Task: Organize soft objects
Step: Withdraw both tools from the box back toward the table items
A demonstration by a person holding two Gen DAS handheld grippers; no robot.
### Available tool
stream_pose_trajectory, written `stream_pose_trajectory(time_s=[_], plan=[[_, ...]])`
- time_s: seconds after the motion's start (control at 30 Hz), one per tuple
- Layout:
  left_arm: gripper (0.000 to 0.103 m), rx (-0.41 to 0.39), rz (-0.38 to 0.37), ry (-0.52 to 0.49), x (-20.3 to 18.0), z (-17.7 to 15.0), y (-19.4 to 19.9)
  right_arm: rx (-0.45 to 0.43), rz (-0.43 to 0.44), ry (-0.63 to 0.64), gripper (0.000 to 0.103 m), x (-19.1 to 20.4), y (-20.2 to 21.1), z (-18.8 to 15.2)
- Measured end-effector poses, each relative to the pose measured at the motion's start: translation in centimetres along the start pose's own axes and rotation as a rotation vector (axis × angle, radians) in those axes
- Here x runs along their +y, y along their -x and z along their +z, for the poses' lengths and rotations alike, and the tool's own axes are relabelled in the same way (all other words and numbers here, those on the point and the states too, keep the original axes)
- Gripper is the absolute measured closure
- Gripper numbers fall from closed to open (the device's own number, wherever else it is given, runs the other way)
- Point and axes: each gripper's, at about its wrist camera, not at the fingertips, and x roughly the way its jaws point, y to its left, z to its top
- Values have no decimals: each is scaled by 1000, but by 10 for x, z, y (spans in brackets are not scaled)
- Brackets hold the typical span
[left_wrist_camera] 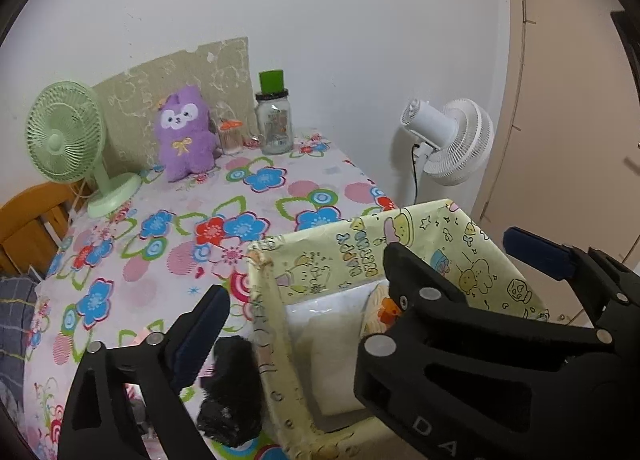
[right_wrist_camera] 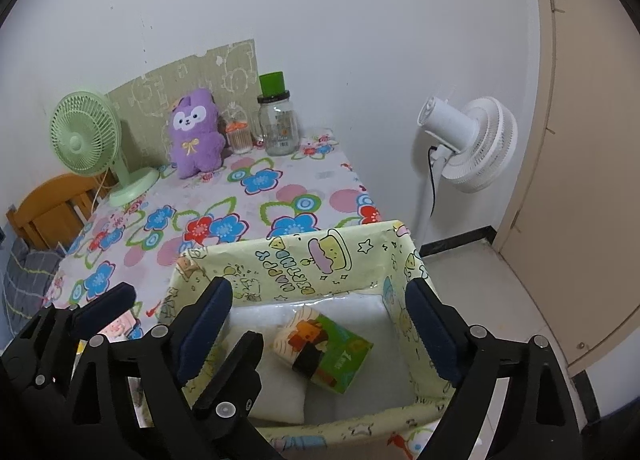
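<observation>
Right claw (right_wrist_camera: 318,326) spread wide over the yellow cartoon-print box (right_wrist_camera: 340,256), pinching nothing. Left claw (right_wrist_camera: 168,316) also spread wide, empty, straddling the box's left wall. Green soft block (right_wrist_camera: 324,352) lies inside the box on white padding. Purple plush toy (right_wrist_camera: 196,131) sits at the table's far end.

You are working in a lived-in room of a home. The table (right_wrist_camera: 280,195) wears a bright flowered cloth and carries a mint-green desk fan (right_wrist_camera: 86,139), a purple plush toy (right_wrist_camera: 196,135), a glass jar with a green lid (right_wrist_camera: 278,119) and a smaller jar (right_wrist_camera: 239,135). A wooden chair (right_wrist_camera: 52,211) stands at its far side, a white pedestal fan (right_wrist_camera: 468,143) on the tiled floor by a beige door (right_wrist_camera: 580,179).
</observation>
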Motion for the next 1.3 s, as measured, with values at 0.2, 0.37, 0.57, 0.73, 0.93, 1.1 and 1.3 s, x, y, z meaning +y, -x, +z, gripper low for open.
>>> stream_pose_trajectory(time_s=[0.2, 0.37, 0.57, 0.73, 0.93, 1.1, 1.3], plan=[[1, -36, 7, 3, 9, -2, 22, -35, -1, 1, 8, 10, 21, -1], [1, -59, 16, -3, 16, -5, 38, -61, -2, -2, 6, 21, 38, -4], [0, -83, 24, -2, 27, -10, 58, -85, -7, -4, 4, 35, 57, -8], [0, -99, 23, 4, 39, -16, 73, -110, -13, 11, 4, 51, 73, -13], [0, -114, 24, 10, 55, -21, 88, -137, -12, 28, 4, 71, 86, -16], [0, -136, 32, 11, 69, -27, 99, -162, -10, 38, 1, 87, 95, -20], [0, -151, 42, 18, 88, -36, 108, -170, -6, 49, 0, 108, 100, -26]])
